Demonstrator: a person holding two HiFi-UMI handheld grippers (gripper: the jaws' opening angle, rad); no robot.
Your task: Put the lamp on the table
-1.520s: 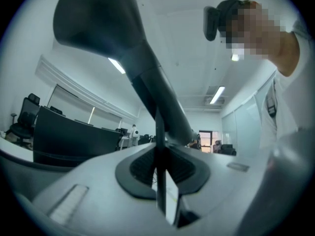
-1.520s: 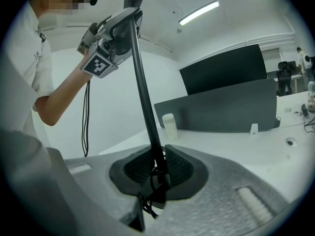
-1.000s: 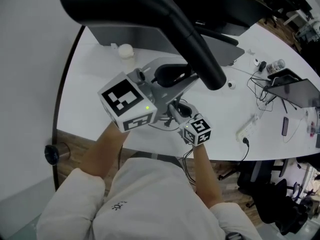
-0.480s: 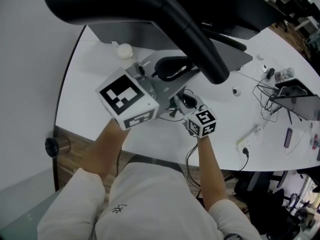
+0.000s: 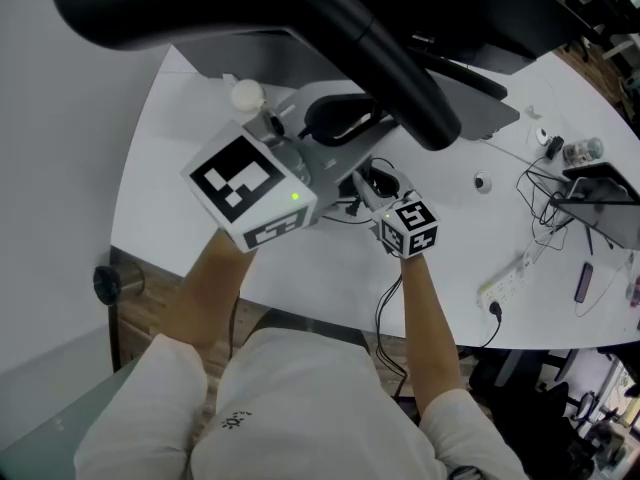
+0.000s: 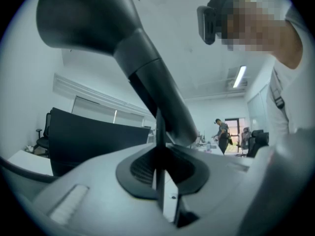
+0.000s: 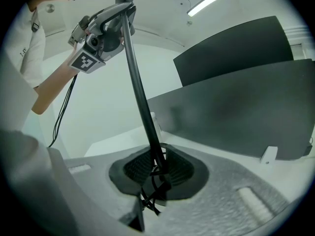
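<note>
A black lamp fills the top of the head view, its big shade (image 5: 200, 8) running into a thick neck (image 5: 410, 98). My left gripper (image 5: 345, 148) is shut on the lamp's thin pole just below that neck; in the left gripper view the jaws (image 6: 160, 166) pinch the pole (image 6: 158, 132) under the shade (image 6: 93, 23). My right gripper (image 5: 372, 180) is lower and shut on the same pole. In the right gripper view the pole (image 7: 140, 97) and a tangle of black cord (image 7: 152, 191) sit between the closed pads (image 7: 156, 173). The lamp hangs over the white table (image 5: 180, 168).
Dark grey monitor backs (image 5: 470, 108) stand along the table's far side. A small white object (image 5: 245, 95) lies near the left gripper. A power strip (image 5: 510, 273), cables (image 5: 540, 188) and a phone (image 5: 583, 281) lie to the right. A wall bounds the left side.
Both grippers and the lamp have shifted a little further over the table; the right gripper moved up and right. Both grips look the same.
</note>
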